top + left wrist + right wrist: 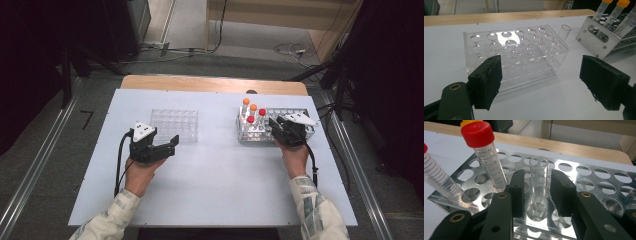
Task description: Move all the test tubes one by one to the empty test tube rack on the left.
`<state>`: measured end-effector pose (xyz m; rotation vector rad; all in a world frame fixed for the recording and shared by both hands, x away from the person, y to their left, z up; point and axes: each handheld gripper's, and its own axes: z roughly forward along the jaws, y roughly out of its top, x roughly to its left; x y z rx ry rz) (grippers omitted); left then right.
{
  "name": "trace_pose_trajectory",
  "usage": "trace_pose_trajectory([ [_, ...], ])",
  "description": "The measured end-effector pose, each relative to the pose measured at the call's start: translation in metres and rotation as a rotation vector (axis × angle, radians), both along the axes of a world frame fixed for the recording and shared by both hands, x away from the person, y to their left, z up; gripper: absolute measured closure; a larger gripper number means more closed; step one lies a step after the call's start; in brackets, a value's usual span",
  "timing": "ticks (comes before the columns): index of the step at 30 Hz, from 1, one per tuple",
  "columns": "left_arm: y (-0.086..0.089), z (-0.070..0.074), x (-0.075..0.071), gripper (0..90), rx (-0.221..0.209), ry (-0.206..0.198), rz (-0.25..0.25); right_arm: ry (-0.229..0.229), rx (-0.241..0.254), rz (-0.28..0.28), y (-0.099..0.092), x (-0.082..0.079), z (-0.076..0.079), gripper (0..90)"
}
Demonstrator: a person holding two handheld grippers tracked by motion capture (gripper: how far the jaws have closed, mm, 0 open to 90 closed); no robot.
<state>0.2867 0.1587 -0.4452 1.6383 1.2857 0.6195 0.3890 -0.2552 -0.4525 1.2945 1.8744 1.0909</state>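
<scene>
1. Your right gripper (537, 192) stands over the metal tube rack (306, 134) at the right of the table (210, 190). Its jaws flank an uncapped clear glass tube (538, 185) that stands upright in one of the rack's front holes. A thin gap shows on both sides of the tube, so the pads are not yet pressing on it.
2. Your left gripper (540, 82) waits near the clear acrylic rack (514, 53), jaws wide apart and holding nothing.
3. Done so far, judging from how things lie: one open glass tube (564, 33) already sits tilted in a corner hole of the acrylic rack.
4. Capped tubes stand in the metal rack: two with red caps (262, 112) and two with orange caps (246, 101).
5. Left to do, as it looks: clamp fully on the uncapped tube, lift it straight out of its hole, and carry it across to the acrylic rack, where most holes are free.
</scene>
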Motion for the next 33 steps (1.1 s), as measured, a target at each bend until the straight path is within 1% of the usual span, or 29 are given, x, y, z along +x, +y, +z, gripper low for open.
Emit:
trace_pose_trajectory([
  [5, 0.000, 0.000, 0.000, 18.4, 0.001, 0.002, 0.001, 0.006, -0.007, -0.003, 0.001, 0.003, -0.003, 63.6],
  [8, 0.000, -0.001, 0.000, 18.4, 0.002, 0.002, 0.002, 0.005, 0.003, -0.010, -0.001, 0.004, -0.003, 66.0],
  [12, 0.000, 0.000, -0.001, 18.5, 0.001, 0.000, 0.000, 0.007, 0.007, -0.009, -0.001, 0.004, -0.003, 66.4],
  [20, -0.002, -0.001, -0.001, 18.5, 0.005, 0.004, -0.003, 0.002, 0.008, -0.017, 0.000, 0.004, -0.004, 72.6],
  [24, -0.001, -0.001, -0.001, 18.5, 0.003, 0.000, -0.004, -0.008, 0.013, -0.018, -0.001, 0.003, -0.003, 72.9],
  [25, -0.001, -0.001, -0.001, 18.5, 0.003, 0.000, -0.005, -0.021, 0.017, -0.018, -0.002, 0.002, -0.001, 73.1],
  [29, -0.002, -0.001, -0.001, 18.5, 0.006, 0.004, -0.007, -0.026, 0.023, -0.026, -0.002, 0.000, 0.002, 73.2],
  [31, -0.003, -0.001, -0.001, 18.5, 0.008, 0.003, -0.008, -0.043, 0.024, -0.028, -0.002, -0.002, 0.006, 73.4],
  [33, -0.003, -0.001, -0.001, 18.5, 0.009, 0.002, -0.009, -0.049, 0.029, -0.029, -0.002, -0.002, 0.008, 73.4],
])
